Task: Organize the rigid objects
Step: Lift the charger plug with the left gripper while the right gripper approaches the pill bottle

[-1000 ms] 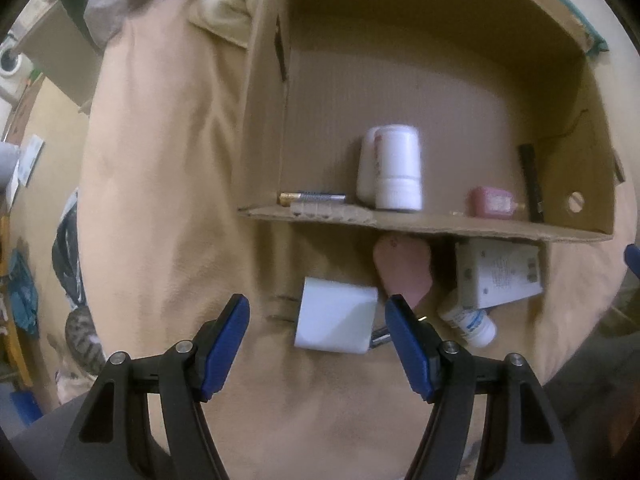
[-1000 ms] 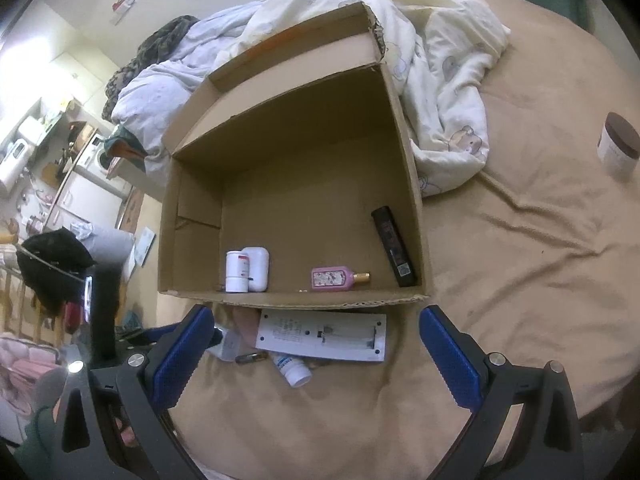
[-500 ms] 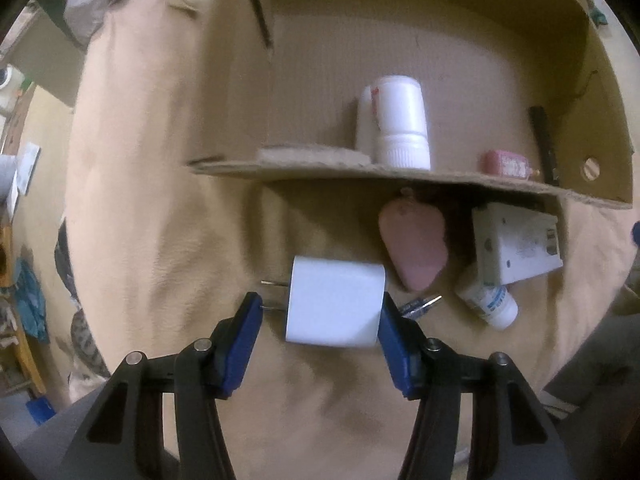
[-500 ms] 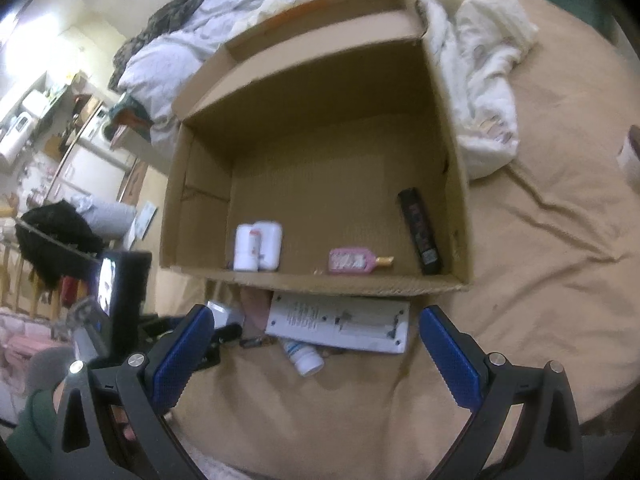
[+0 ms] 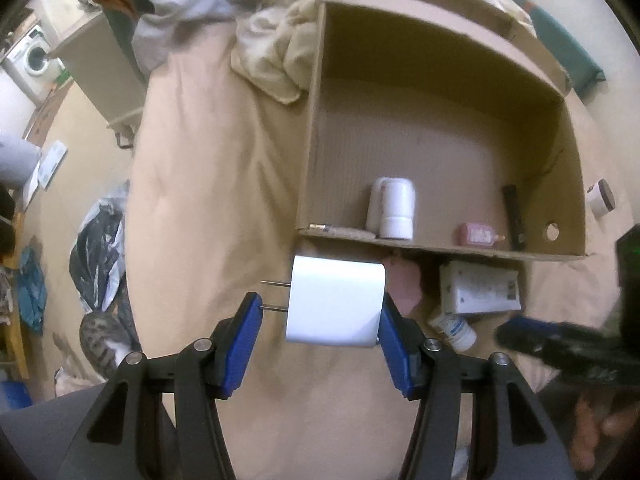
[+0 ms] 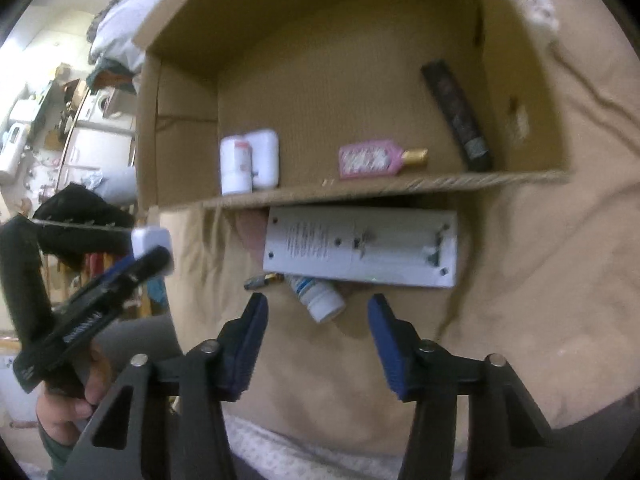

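Observation:
My left gripper (image 5: 320,312) is shut on a white plug adapter (image 5: 336,300), prongs pointing left, held above the bed just before the cardboard box (image 5: 440,128). The adapter also shows in the right wrist view (image 6: 151,240). My right gripper (image 6: 314,312) is open, low over a small white bottle (image 6: 320,298) that lies before the box, next to a white flat device (image 6: 360,246) and a battery (image 6: 262,280). Inside the box lie two white bottles (image 6: 248,164), a pink bottle (image 6: 372,158) and a black stick (image 6: 456,116).
A pink object (image 5: 406,284) lies under the box's front edge. A brown-lidded jar (image 5: 602,200) stands right of the box. Crumpled bedding (image 5: 276,56) lies behind the box on the left. A cat (image 5: 104,340) sits on the floor left of the bed.
My left gripper has shut on the adapter and lifted it off the bed. My right gripper has dropped toward the small white bottle and narrowed its opening.

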`<action>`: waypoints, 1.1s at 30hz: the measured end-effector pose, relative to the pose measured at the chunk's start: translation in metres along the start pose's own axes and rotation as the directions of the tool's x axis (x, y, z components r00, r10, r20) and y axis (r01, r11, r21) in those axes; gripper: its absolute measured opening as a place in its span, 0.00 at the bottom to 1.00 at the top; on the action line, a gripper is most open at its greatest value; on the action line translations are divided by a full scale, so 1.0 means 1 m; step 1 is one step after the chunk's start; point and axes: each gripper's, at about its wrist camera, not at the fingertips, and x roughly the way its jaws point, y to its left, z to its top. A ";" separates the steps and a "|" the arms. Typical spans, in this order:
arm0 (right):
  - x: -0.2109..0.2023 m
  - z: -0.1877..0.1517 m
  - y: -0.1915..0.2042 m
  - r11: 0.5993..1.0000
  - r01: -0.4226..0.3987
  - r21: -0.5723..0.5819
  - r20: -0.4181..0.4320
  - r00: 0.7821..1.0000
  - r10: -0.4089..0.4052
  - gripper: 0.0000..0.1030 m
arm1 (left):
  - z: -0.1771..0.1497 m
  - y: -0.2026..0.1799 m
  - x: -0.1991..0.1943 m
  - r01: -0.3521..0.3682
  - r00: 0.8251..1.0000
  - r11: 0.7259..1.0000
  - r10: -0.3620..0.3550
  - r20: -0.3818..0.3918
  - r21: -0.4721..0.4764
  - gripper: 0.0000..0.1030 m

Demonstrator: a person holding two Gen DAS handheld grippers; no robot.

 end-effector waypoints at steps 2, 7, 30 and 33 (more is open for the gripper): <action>0.010 -0.001 0.008 0.996 0.068 -0.053 -0.004 0.998 -0.068 0.53 | 0.005 0.004 0.001 0.014 1.000 1.000 -0.014 0.003 -0.008 0.52; 0.038 -0.006 0.033 0.970 0.149 -0.195 -0.027 0.987 -0.157 0.36 | 0.005 0.009 0.002 0.055 0.998 0.998 -0.056 -0.018 -0.037 0.52; 0.074 -0.010 0.031 1.000 0.000 -0.016 -0.048 0.999 0.000 0.42 | 0.005 0.004 0.014 -0.003 0.999 1.000 0.003 -0.033 -0.016 0.52; 0.071 -0.009 0.029 1.000 0.000 0.003 -0.033 0.999 0.000 0.41 | 0.004 0.004 0.017 -0.011 0.999 1.000 0.010 -0.038 -0.014 0.52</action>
